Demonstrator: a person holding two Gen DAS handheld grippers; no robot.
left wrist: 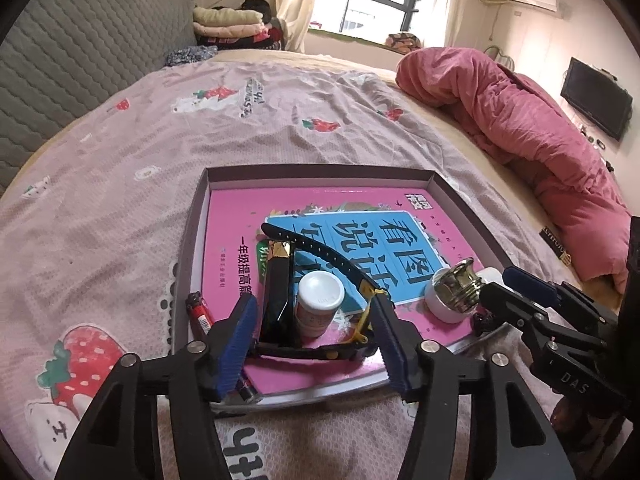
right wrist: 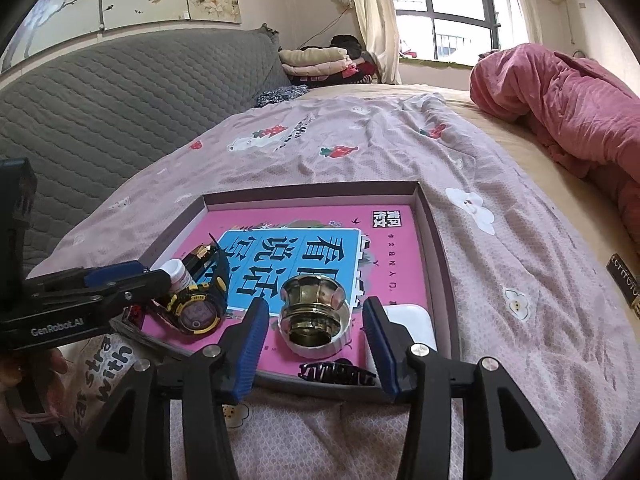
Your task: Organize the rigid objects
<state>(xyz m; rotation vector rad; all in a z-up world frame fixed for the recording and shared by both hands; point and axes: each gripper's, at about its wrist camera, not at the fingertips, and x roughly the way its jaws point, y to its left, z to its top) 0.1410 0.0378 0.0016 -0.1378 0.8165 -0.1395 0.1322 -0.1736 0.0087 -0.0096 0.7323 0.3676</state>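
A shallow grey box (left wrist: 320, 172) on the bed holds a pink book (left wrist: 236, 220). On the book lie a black and yellow watch (left wrist: 276, 300) and a white-capped bottle (left wrist: 320, 300), both between the spread fingers of my left gripper (left wrist: 312, 344), whose pads stand off them. A red lighter (left wrist: 199, 312) lies at the box's left wall. My right gripper (right wrist: 314, 344) is open around a gold-lidded white jar (right wrist: 314, 316), with a gap on each side. A black hair clip (right wrist: 336, 374) and a white case (right wrist: 412, 324) lie by its fingers.
A pink patterned sheet (left wrist: 160, 152) covers the bed around the box (right wrist: 312, 192). A rolled pink duvet (left wrist: 520, 120) lies to the right, and a grey quilted headboard (right wrist: 120, 92) stands at the left. Folded clothes (right wrist: 316, 60) are stacked far back by the window.
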